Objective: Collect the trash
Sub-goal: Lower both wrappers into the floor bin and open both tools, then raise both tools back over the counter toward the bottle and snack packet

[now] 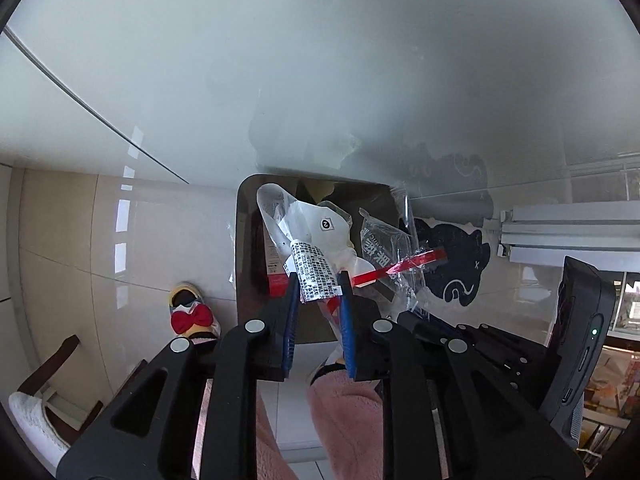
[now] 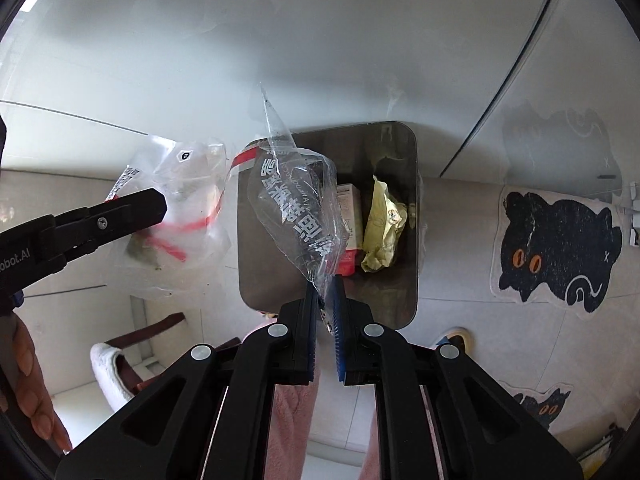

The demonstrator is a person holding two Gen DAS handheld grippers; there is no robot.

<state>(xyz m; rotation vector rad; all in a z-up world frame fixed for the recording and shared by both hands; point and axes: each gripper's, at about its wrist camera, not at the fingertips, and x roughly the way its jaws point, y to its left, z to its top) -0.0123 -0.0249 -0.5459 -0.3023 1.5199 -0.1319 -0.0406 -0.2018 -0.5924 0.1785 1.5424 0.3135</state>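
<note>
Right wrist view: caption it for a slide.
Right tongs hold a clear printed wrapper above the open trash bin; left tongs carry another bag.

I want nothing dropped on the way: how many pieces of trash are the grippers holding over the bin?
2. The left gripper pinches a clear bag with red stripes; the right gripper pinches a clear printed wrapper. Both hang above the open bin.

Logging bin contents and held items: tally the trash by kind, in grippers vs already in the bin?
Clear plastic wrappers held in grippers: 2 (printed wrapper, red-striped wrapper)
Yellow crumpled wrapper in bin: 1
Small carton in bin: 1
Total: 4
</note>
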